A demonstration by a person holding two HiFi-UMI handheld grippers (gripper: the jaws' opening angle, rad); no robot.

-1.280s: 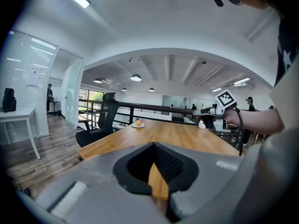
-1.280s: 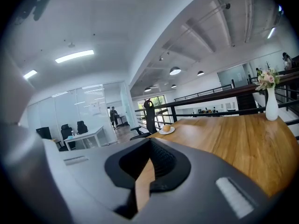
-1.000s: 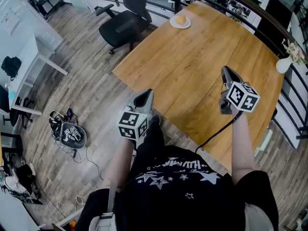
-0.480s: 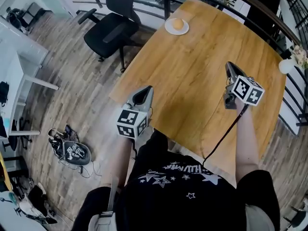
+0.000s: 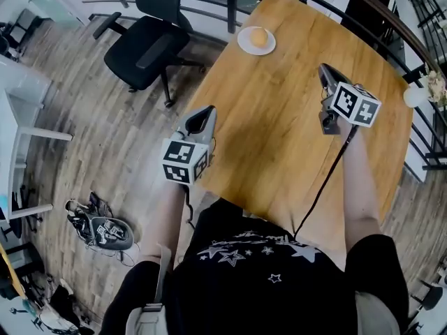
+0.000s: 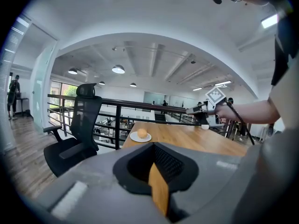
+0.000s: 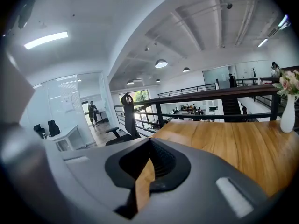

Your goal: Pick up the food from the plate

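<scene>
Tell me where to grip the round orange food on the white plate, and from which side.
Probably the round orange food across its middle, from the near side, slightly above: it sits alone on the low-rimmed white plate, sides exposed.

This is an open-plan office on a railed upper level. A black mesh swivel chair (image 5: pixel 143 44) stands on grey plank flooring (image 5: pixel 105 138) beside a large light-brown wooden table (image 5: pixel 279 138). A white desk (image 5: pixel 21 93), black metal railing (image 6: pixel 118 125) and round ceiling lamps (image 6: pixel 118 69) complete it.
</scene>
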